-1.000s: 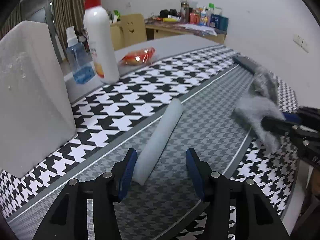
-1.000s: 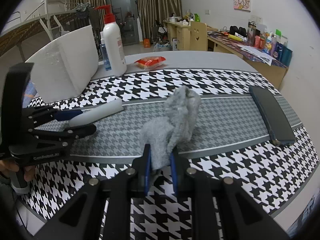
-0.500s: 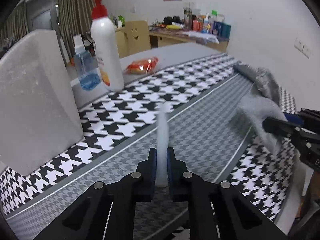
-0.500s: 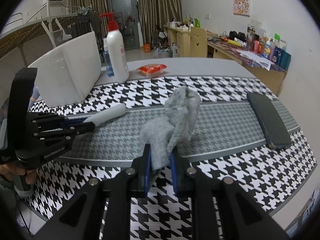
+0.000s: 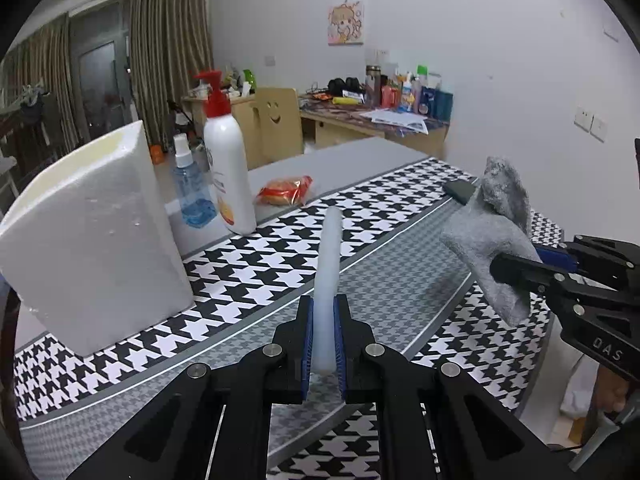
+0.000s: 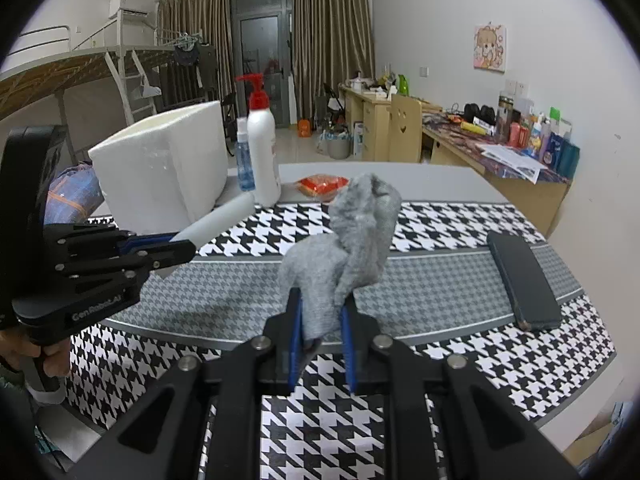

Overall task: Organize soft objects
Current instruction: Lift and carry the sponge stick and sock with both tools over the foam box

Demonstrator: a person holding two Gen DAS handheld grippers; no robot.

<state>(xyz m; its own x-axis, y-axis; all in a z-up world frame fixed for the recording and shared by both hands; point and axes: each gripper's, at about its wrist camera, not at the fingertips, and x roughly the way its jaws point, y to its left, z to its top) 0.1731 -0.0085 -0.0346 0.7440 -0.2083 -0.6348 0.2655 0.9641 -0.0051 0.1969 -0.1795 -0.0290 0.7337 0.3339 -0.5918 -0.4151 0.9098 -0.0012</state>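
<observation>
Left wrist view: left gripper point(image 5: 323, 344) clamped tight on the near end of a pale foam tube point(image 5: 329, 276), blue pads point(image 5: 307, 340) squeezing it flat; the tube sticks out ahead over the houndstooth table mat point(image 5: 248, 264), lifted clear of it. At right, the right gripper point(image 5: 516, 270) pinches a grey sock point(image 5: 490, 232) that hangs in the air above the mat's right edge. White foam block point(image 5: 92, 236) stands at left on the mat. Behind it a blue spray bottle point(image 5: 191, 192) and a white pump bottle point(image 5: 228, 168) with red pump, upright, side by side. Red snack packet point(image 5: 285, 195) lies on the grey table point(image 5: 340, 160) just past the mat. Part of a dark flat case point(image 5: 460, 190) shows behind the sock.

Right wrist view: right gripper point(image 6: 322, 344) closed on the lower part of the grey sock point(image 6: 348, 240), which bunches up above the pads, off the mat. Left gripper point(image 6: 180, 246) at left, held by a hand point(image 6: 44, 356), gripping the foam tube point(image 6: 218, 222), which points toward the foam block point(image 6: 160, 176). Dark flat case point(image 6: 524, 280) lies on the mat's grey strip, right side.
</observation>
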